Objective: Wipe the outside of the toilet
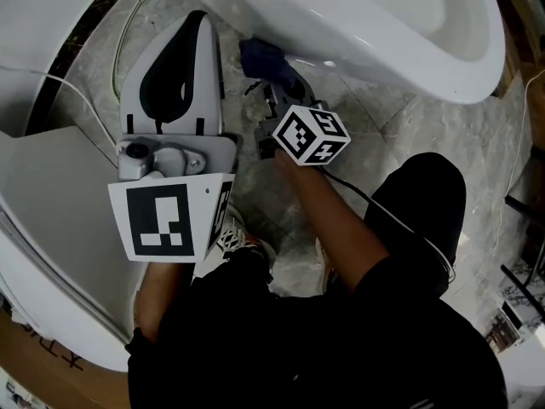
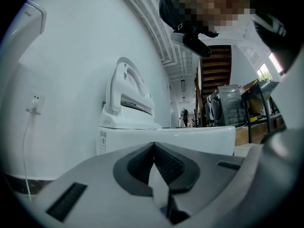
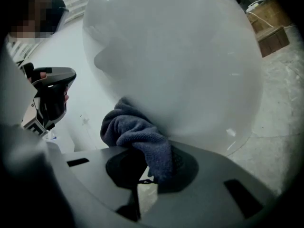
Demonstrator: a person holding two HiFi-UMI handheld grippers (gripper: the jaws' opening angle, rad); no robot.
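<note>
Right gripper [image 3: 152, 167]: grey matte plastic jaws with ribbed black pads, clamped on a dark blue-grey terry cloth [image 3: 137, 134]. The cloth is soft and looped in pile. It bunches up above the pads into a rounded wad. One fold hangs down between them.

In the right gripper view the wad is pressed against the lower curve of the glossy white ceramic toilet bowl [image 3: 180, 61]. The bowl is smooth and rounded, with light streaks on its glaze.

Head view: the same cloth [image 1: 264, 58] sits just under the bowl's outer wall [image 1: 383, 24], low down near the grey veined stone-tile floor [image 1: 409, 135]. The right gripper [image 1: 271, 100] reaches in from below.

Left gripper [image 2: 153, 151]: ribbed pad tips pressed together with nothing between them; a narrow slot stays open below the tips. In the head view it [image 1: 194, 20] is held off the bowl, to the left of the cloth.

The left gripper view faces a second white glazed toilet with a raised lid [image 2: 128, 103], well apart from the jaws.

A thin white cable [image 1: 123, 32] loops over the floor, upper left.
</note>
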